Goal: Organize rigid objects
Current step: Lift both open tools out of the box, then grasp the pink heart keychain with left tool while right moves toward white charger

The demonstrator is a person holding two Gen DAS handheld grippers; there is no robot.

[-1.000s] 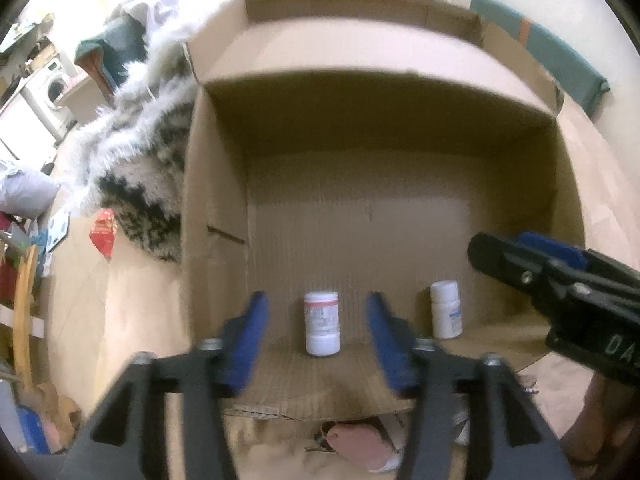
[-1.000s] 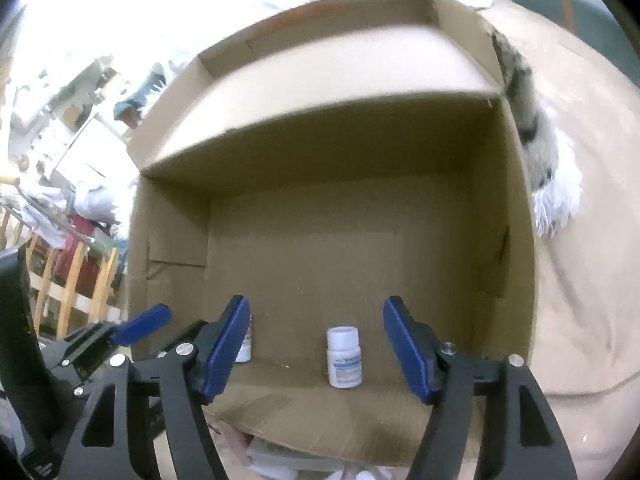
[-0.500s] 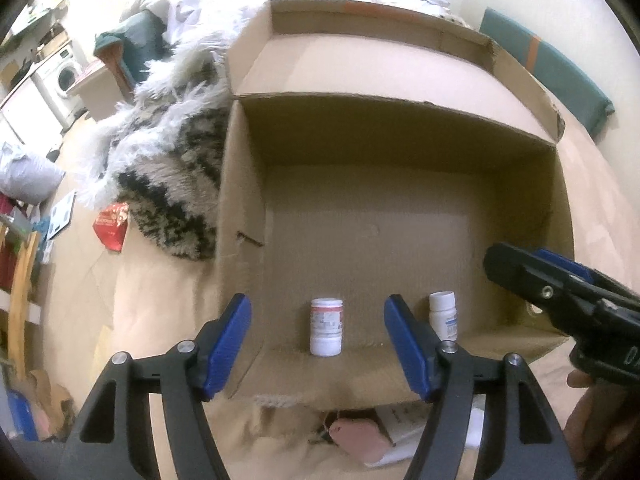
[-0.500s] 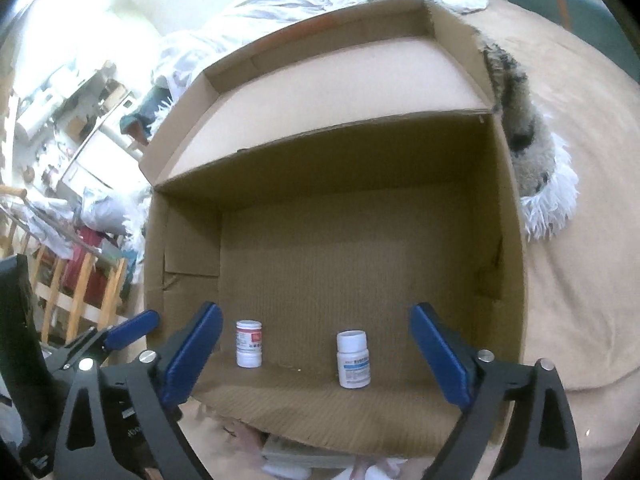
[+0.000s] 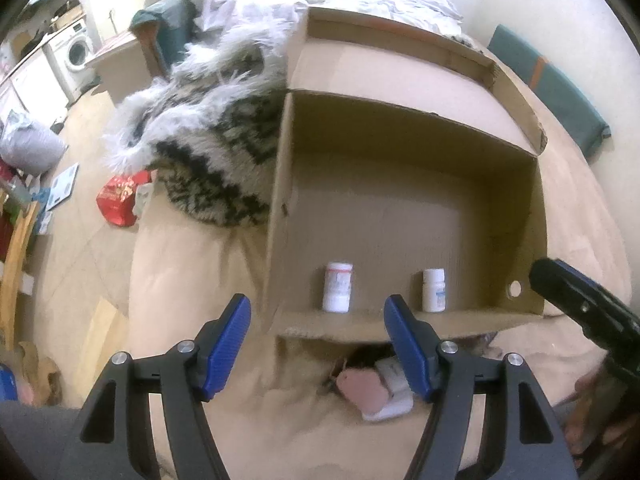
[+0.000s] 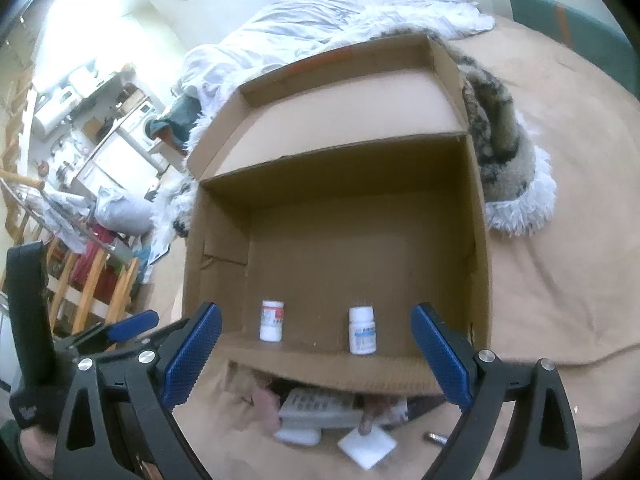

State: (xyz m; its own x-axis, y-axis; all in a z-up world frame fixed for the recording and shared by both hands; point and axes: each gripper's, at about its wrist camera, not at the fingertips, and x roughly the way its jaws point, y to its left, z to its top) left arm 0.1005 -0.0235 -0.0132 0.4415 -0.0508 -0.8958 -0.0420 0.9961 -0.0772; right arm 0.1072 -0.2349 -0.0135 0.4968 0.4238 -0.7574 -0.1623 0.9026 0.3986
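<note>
An open cardboard box (image 5: 400,208) (image 6: 360,240) lies on a beige bed cover. Two white pill bottles stand inside by its near wall: one with a red label (image 5: 337,287) (image 6: 272,320) on the left, one with a blue label (image 5: 433,290) (image 6: 362,330) on the right. My left gripper (image 5: 318,328) is open and empty, above the near edge of the box. My right gripper (image 6: 316,344) is open and empty, wide apart, also short of the box; it shows at the right of the left wrist view (image 5: 584,300).
Small items lie on the cover under the box's near flap: a pink object (image 5: 366,390), a white packet (image 6: 316,408), a white square (image 6: 366,446). A furry black-and-white blanket (image 5: 216,132) lies beside the box. A duvet (image 6: 340,8) lies behind.
Both grippers have pulled back and up from the box, away from the two bottles. The right gripper's jaws have opened wider. The bottles have stayed in place.
</note>
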